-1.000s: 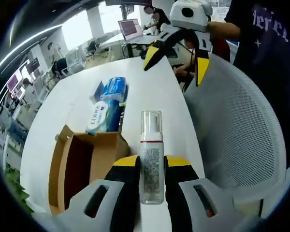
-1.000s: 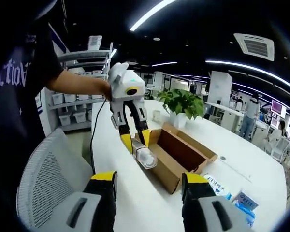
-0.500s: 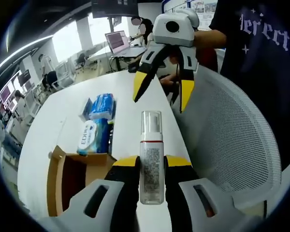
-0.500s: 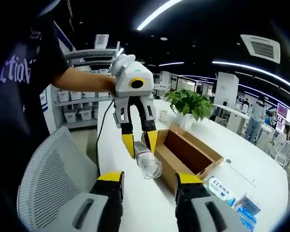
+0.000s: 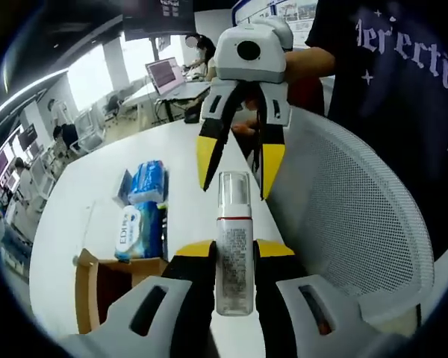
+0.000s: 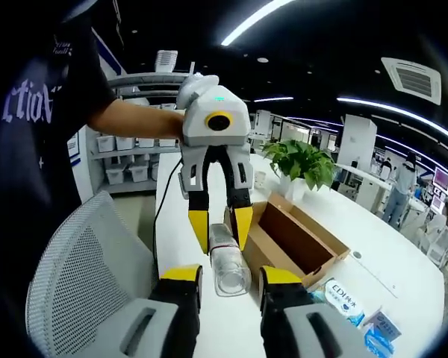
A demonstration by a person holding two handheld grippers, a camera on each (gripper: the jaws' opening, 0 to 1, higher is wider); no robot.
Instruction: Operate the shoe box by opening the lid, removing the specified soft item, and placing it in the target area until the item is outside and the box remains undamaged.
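1. Your left tool (image 5: 234, 250) is clamped on the bottle (image 5: 234, 246), held in the air above the counter (image 5: 89, 201), outside the open shoe box (image 6: 291, 240).
2. Your right tool (image 6: 229, 274) is part open, jaws bracketing the bottle's cap end without clear contact; closing off-centre could knock it loose.
3. Since a second ago, the tools have drawn together.

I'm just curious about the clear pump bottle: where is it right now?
The pump bottle is held up off the white table, clamped in the left gripper, with the open right gripper closing in around its cap, beside the open cardboard box.
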